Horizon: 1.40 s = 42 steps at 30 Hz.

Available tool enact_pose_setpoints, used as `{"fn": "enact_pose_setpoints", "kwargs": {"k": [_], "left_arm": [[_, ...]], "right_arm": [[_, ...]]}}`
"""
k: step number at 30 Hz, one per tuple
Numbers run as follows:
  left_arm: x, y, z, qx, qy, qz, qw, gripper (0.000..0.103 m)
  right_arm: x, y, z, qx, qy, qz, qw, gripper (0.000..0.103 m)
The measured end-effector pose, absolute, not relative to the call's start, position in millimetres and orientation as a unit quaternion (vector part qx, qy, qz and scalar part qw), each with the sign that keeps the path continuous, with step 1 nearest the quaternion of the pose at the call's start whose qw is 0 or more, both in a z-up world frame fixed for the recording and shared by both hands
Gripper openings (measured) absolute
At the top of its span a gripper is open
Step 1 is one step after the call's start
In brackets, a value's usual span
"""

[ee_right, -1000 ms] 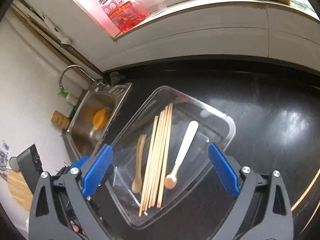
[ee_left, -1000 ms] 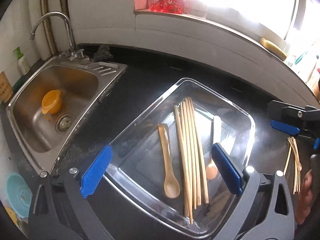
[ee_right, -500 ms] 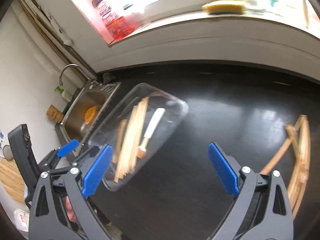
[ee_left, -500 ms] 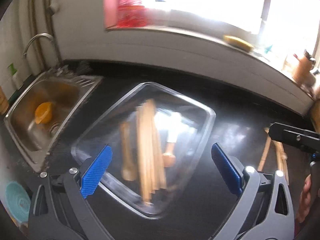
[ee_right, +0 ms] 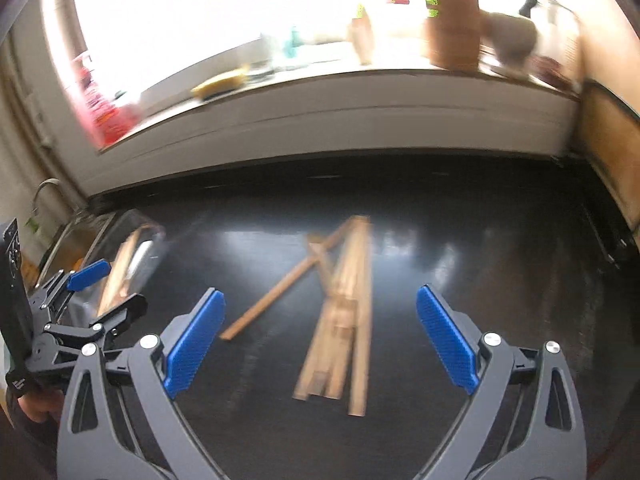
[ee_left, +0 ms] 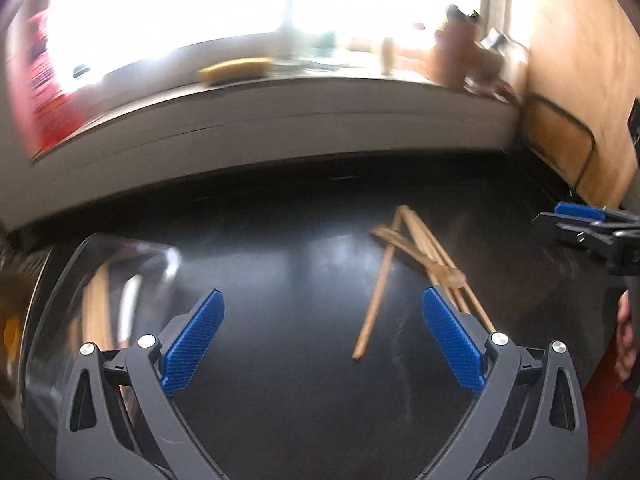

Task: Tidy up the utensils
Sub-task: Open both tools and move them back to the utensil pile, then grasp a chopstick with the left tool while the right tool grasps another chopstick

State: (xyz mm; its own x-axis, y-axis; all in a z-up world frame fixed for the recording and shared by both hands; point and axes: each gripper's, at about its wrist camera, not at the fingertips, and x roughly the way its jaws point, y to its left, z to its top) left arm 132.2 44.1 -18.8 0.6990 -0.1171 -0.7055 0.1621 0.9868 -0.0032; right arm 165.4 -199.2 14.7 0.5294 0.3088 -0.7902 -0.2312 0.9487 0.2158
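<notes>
Lying on the black bench (ee_right: 460,248), the loose wooden chopsticks (ee_right: 344,312) form a rough bundle whose long axis runs from the near edge toward the back wall in the right wrist view. One single chopstick (ee_right: 272,300) crosses away from the bundle, pointing from near left to far right, its far end meeting the bundle's top. In the left wrist view the same chopsticks (ee_left: 424,256) sit ahead and right of centre, fanned into a narrow V that converges toward the wall.

Right gripper (ee_right: 320,340): jaws wide open, nothing between them, hanging over the near end of the bundle. Left gripper (ee_left: 322,338): jaws also wide open and empty, above bare bench, the single stick's near end just inside the right pad.

Clear tray (ee_left: 60,280) sits at far left, cut off by the frame edge; pale sticks inside it are smeared and cannot be counted. In the right wrist view the tray (ee_right: 132,248) is partly hidden behind the left gripper.

Both views are motion-blurred. Red packaging (ee_right: 100,120) on the windowsill carries print, unreadable. Yellow sponge (ee_left: 236,70) and a brown cylindrical container (ee_right: 452,28) also stand on the sill; the window is overexposed.
</notes>
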Motion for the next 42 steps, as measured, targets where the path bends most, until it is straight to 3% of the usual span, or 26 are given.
{"fn": "enact_pose_setpoints", "kwargs": {"k": [14,21,22,23,26,32,37,40,41,42], "left_arm": [[242.5,-19.4,-120.9,0.13,0.462,-0.147,0.865,0.094],[279.7,-14.3,-136.3,0.09,0.465,-0.138,0.87,0.085],[283.0,-13.2,-135.5,0.085,0.464,-0.133,0.872,0.075],[285.4,-11.1,-133.3,0.083,0.459,-0.122,0.876,0.057],[291.2,-6.7,-131.3,0.08,0.455,-0.099,0.881,0.027],[288.4,7.4,-131.7,0.065,0.456,-0.08,0.884,0.007],[283.4,11.7,-131.5,0.049,0.457,-0.07,0.885,0.007],[277.4,10.0,-132.0,0.023,0.462,-0.088,0.882,0.007],[270.9,14.0,-130.4,0.009,0.465,-0.093,0.881,0.007],[265.1,11.2,-130.4,-0.001,0.468,-0.105,0.877,0.007]], "right_arm": [[214.8,-212.4,-74.6,-0.017,0.522,0.116,0.845,0.092],[242.9,-211.0,-95.0,-0.012,0.532,0.114,0.839,0.092],[245.2,-208.8,-97.3,-0.014,0.534,0.115,0.837,0.092],[247.4,-205.8,-101.1,-0.016,0.537,0.118,0.835,0.092],[251.0,-195.9,-109.9,-0.028,0.542,0.122,0.831,0.092],[255.3,-193.9,-118.9,-0.028,0.548,0.118,0.828,0.088],[260.1,-182.8,-127.6,-0.056,0.547,0.115,0.827,0.085],[258.7,-176.7,-127.7,-0.064,0.536,0.117,0.834,0.081],[256.7,-174.9,-126.6,-0.063,0.535,0.118,0.834,0.071],[255.6,-172.2,-123.0,-0.062,0.531,0.121,0.836,0.038]]}}
